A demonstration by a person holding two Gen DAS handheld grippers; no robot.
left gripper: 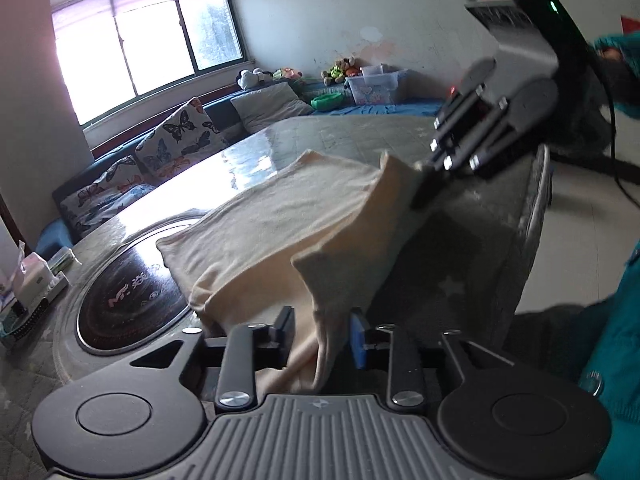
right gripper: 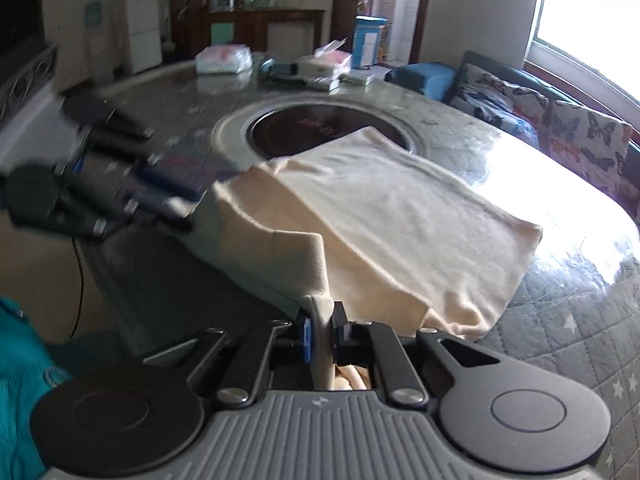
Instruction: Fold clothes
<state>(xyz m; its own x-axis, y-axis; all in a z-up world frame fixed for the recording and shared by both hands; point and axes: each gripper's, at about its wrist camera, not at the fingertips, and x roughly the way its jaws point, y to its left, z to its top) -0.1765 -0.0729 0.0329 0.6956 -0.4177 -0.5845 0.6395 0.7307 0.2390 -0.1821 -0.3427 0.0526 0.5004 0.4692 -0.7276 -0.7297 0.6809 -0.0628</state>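
Cream garment point(left gripper: 280, 216) between left gripper point(left gripper: 322, 334) fingers point(left gripper: 285, 330), over table point(left gripper: 352, 132).

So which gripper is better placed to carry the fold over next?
Neither clearly: left gripper and right gripper each pinch a near corner of the cream garment, lifted together. Both should move.

Daylight from the window point(left gripper: 132, 40) glares off the glossy surface point(right gripper: 560, 184); the far tool point(right gripper: 192, 210) is motion-blurred, and fisheye edges bend.
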